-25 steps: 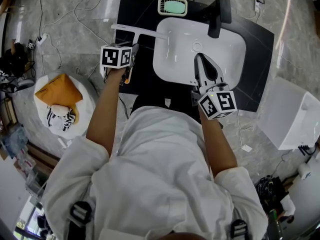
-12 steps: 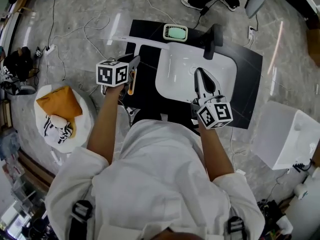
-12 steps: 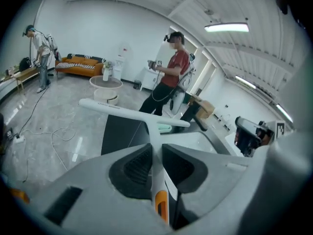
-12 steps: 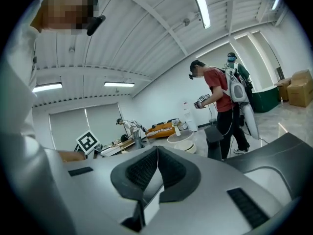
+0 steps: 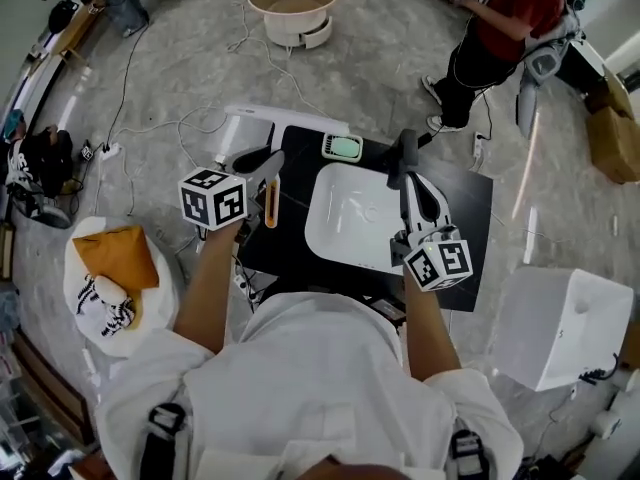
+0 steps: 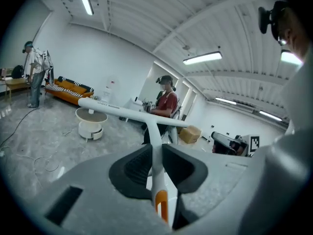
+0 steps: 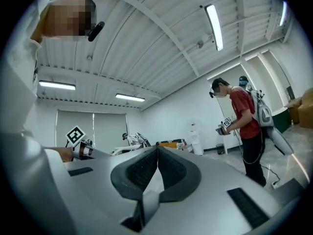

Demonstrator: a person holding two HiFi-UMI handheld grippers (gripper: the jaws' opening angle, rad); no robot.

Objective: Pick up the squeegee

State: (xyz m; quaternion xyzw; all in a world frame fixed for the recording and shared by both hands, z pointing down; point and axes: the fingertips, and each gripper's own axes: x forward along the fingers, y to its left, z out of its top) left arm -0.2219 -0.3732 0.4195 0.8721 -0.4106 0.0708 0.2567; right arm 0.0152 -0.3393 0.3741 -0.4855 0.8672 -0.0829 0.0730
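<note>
**Centre left, head view:** the white T-shaped plastic squeegee with an orange handle end (image 5: 288, 119) is being gripped by its stem in the left gripper (image 5: 262, 165). It is being held over the upper left corner of the black countertop (image 5: 475, 218), with the blade bar towards the top of the frame.

**Left gripper view:** the dark pads (image 6: 134, 168) are being pressed against both sides of the stem.

**Centre right, head view:** the right gripper (image 5: 415, 183) is being held over the white rectangular basin (image 5: 345, 233), its jaws closed together on nothing.
</note>
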